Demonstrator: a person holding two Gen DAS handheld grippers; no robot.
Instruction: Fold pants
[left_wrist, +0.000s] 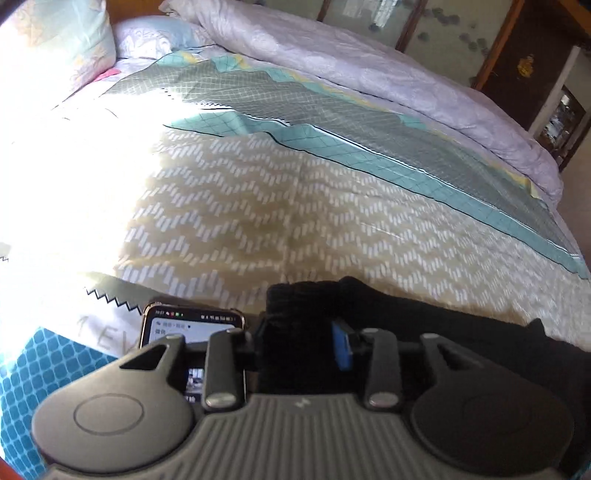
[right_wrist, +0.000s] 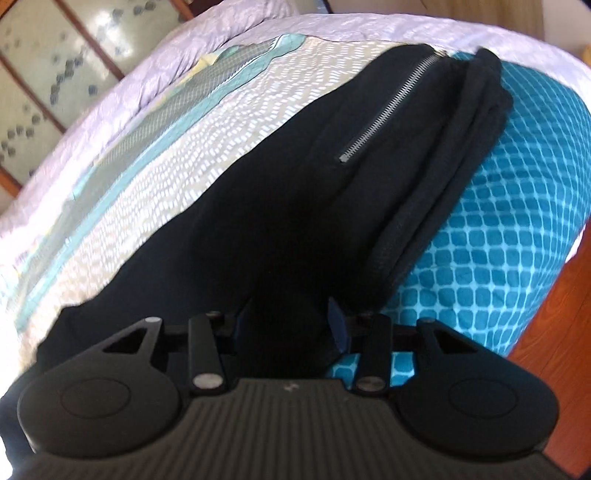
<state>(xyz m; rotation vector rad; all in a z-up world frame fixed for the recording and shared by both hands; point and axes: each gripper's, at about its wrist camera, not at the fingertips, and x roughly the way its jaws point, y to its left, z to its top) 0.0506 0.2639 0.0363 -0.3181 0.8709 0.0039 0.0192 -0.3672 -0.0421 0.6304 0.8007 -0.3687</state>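
Black pants (right_wrist: 295, 166) lie lengthwise on the bed in the right wrist view, with a silver zipper (right_wrist: 391, 107) and a thick folded edge at the far end. My right gripper (right_wrist: 290, 321) is shut on the near end of the cloth; one blue pad (right_wrist: 338, 328) shows beside the bunched fabric. In the left wrist view a bunched end of the pants (left_wrist: 461, 332) rises between the fingers of my left gripper (left_wrist: 299, 332), which is shut on it. Its blue pad (left_wrist: 341, 343) presses the cloth from the right. The left-hand pads are hidden by fabric in both views.
A phone (left_wrist: 192, 328) with a lit screen lies on the bed just left of my left gripper. Pillows (left_wrist: 55, 40) and a rumpled lilac duvet (left_wrist: 369, 74) line the far side. The teal patterned sheet (right_wrist: 517, 221) runs to the bed edge, with wooden floor (right_wrist: 554, 314) beyond.
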